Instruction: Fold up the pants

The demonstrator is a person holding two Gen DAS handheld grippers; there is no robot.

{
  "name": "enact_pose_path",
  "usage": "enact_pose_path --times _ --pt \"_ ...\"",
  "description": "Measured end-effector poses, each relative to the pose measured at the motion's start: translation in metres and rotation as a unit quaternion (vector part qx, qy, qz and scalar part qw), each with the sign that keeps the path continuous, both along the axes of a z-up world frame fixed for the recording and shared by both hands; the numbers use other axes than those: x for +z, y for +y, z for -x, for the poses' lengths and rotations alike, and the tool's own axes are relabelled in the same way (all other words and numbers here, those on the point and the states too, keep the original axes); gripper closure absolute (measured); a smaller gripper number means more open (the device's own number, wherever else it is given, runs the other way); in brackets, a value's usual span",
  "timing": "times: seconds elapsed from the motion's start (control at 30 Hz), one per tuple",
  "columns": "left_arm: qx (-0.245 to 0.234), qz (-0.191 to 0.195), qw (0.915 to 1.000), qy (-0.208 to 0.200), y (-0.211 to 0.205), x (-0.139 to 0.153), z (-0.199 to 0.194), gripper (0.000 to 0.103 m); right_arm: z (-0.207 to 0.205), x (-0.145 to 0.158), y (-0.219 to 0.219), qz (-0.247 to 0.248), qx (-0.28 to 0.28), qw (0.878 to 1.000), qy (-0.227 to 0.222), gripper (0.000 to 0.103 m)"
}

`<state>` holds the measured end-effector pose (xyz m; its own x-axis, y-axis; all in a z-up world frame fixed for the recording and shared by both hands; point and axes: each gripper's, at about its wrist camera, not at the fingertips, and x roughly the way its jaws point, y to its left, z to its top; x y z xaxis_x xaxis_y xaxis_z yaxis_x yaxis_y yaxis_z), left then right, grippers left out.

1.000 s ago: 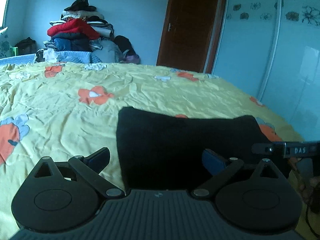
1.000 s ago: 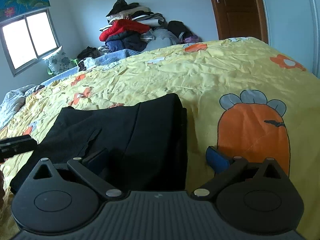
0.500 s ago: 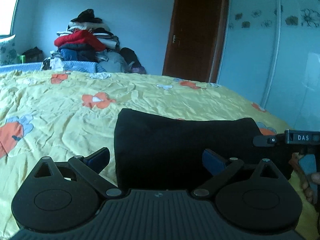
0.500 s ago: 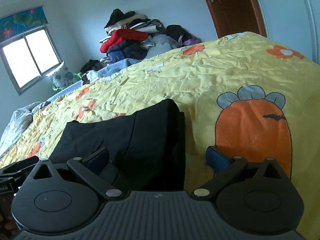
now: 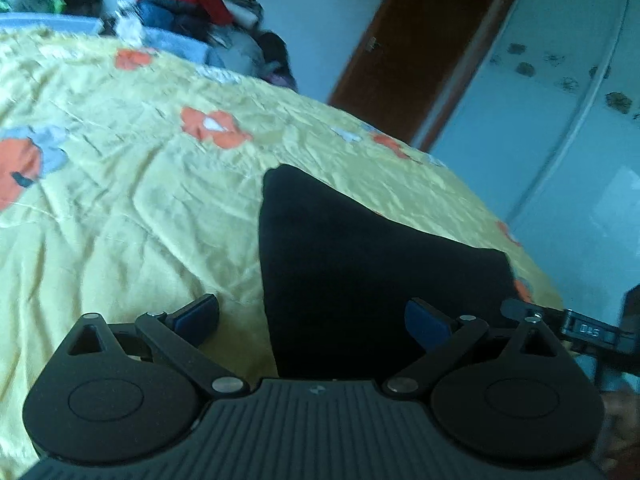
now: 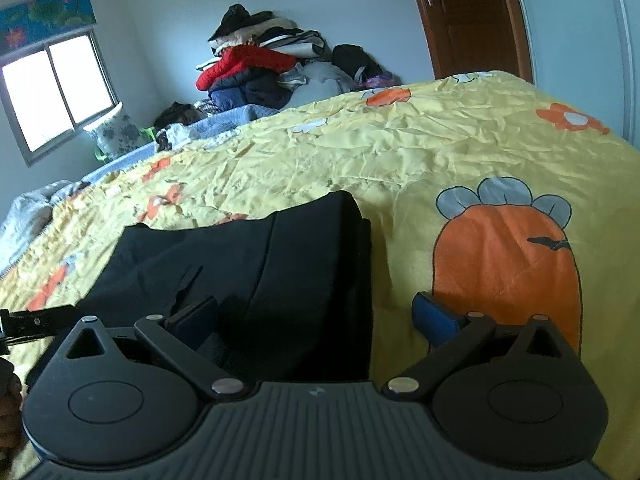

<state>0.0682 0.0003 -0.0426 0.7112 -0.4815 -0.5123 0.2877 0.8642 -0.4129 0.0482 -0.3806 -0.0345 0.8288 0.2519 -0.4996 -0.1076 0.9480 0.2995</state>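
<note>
Black pants, of a matte, soft-looking cloth, lie folded into a flat, roughly rectangular stack on the yellow bedspread, with a long seam running down the top layer and stacked edges showing along the right side in the right wrist view. That bedspread is a thin, heavily crinkled fabric printed with orange flowers and a large orange carrot-like figure just beside the pants. The right gripper has its fingers spread wide with nothing between them: one blue-padded fingertip stands over the black cloth, the other over the orange print. The left gripper is likewise spread and empty, one fingertip over bare yellow fabric and the other over the pants, whose left edge falls between them; this view is tilted and blurred. At the far side of the bed sits a heap of clothes, with a red padded jacket near its top, against the pale wall. A brown wooden door stands to the right, a bright window to the left.
</note>
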Motion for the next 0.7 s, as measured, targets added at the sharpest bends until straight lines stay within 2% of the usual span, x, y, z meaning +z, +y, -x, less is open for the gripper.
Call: enact_pose_path --times 0.17,0.3,0.4,0.43,0.57,0.63,0.7 --pt "-0.052 0.079 0.9946 0.044 0.019 -0.002 -0.023 0.002 -0.003 -0.002 -0.02 -0.074 0.022 0.997 -0.004 0.0" --pt "-0.087 0.142 0.9832 0.075 0.028 -0.009 -0.042 0.001 -0.016 0.004 -0.032 -0.099 0.074 0.992 0.03 0.0" --pt "-0.119 0.139 0.9801 0.077 0.026 -0.01 -0.05 0.001 -0.03 0.006 -0.043 -0.128 0.121 0.982 0.063 0.003" --pt "-0.129 0.134 0.9796 0.075 0.024 -0.01 -0.052 0.001 -0.033 0.005 -0.046 -0.151 0.139 0.976 0.072 0.006" --pt "-0.163 0.13 0.9753 0.072 0.019 -0.011 -0.058 0.001 -0.046 -0.001 -0.053 -0.2 0.196 0.956 0.089 0.006" --pt "-0.174 0.127 0.974 0.069 0.015 -0.012 -0.061 0.001 -0.051 -0.002 -0.052 -0.21 0.223 0.948 0.091 0.006" --pt "-0.182 0.124 0.9732 0.065 0.01 -0.013 -0.065 0.001 -0.058 -0.001 -0.045 -0.204 0.24 0.944 0.096 0.006"
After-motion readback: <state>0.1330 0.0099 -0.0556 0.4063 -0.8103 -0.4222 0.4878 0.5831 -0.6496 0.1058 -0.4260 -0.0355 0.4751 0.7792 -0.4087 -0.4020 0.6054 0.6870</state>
